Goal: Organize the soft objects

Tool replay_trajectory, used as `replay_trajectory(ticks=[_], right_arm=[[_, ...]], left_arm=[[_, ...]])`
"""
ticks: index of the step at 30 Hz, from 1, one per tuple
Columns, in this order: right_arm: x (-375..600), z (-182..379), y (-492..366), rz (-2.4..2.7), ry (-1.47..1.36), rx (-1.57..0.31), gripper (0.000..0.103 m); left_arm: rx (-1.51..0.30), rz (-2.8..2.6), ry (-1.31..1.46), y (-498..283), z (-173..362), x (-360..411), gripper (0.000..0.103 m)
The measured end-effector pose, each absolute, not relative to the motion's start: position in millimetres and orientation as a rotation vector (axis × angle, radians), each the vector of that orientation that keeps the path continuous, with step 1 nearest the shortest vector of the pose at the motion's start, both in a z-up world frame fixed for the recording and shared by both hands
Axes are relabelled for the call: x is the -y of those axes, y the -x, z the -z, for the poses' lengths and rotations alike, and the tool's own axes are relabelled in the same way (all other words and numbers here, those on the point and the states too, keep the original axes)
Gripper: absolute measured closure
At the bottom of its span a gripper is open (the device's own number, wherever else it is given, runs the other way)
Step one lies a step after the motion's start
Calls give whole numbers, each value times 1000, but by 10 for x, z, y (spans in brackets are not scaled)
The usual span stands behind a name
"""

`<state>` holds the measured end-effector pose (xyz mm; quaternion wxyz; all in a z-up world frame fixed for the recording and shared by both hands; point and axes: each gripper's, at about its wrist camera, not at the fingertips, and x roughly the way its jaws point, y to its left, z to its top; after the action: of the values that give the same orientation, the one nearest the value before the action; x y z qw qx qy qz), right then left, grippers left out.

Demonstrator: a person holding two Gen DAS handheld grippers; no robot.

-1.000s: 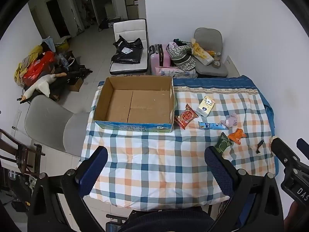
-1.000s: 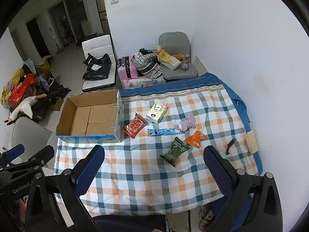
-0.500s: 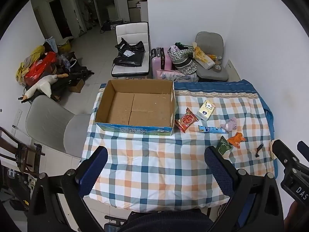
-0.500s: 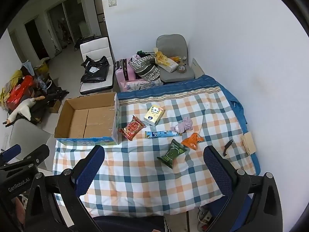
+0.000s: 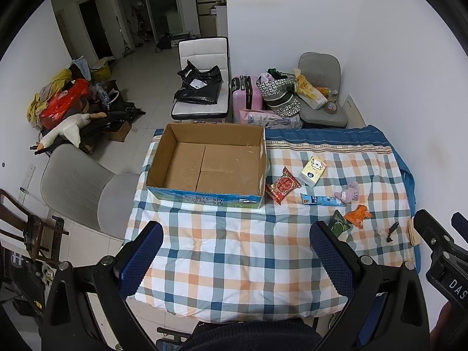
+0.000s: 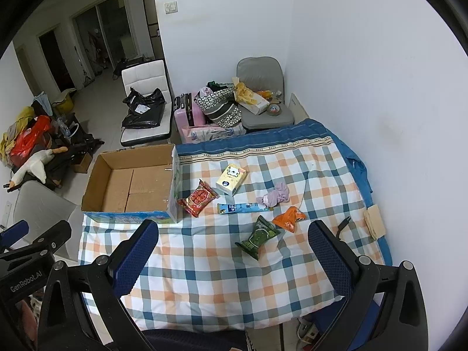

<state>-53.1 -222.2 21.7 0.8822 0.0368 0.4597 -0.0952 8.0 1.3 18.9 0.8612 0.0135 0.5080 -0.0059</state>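
Note:
An open cardboard box (image 5: 204, 163) (image 6: 131, 181) stands on the left of a checked cloth. To its right lie a red snack packet (image 5: 283, 185) (image 6: 198, 198), a yellow tissue pack (image 5: 313, 170) (image 6: 231, 178), a blue tube (image 5: 321, 199) (image 6: 244, 207), a pink cloth bundle (image 5: 348, 193) (image 6: 275, 195), an orange packet (image 5: 358, 215) (image 6: 289, 218) and a green packet (image 5: 338, 223) (image 6: 259, 236). My left gripper (image 5: 235, 259) is open and empty, high above the cloth's near edge. My right gripper (image 6: 234, 256) is open and empty, above and nearer than the green packet.
A small black object (image 6: 342, 224) and a tan pad (image 6: 374, 220) lie near the cloth's right edge. A grey chair (image 5: 87, 187) stands left of the table. Behind are a white chair with black bags (image 5: 201, 87), a pink suitcase (image 5: 247, 95) and a loaded grey chair (image 5: 318, 96).
Both grippers have risen and drawn back, so the table and objects look smaller and lower in view. Nothing on the cloth has moved.

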Motion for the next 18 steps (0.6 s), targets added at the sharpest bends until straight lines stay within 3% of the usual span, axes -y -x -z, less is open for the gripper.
replay_trajectory(ticks=[18], right_arm=[[2192, -273, 538, 203, -67, -947, 0]], left_arm=[[-1056, 14, -28, -52, -184, -9, 0]])
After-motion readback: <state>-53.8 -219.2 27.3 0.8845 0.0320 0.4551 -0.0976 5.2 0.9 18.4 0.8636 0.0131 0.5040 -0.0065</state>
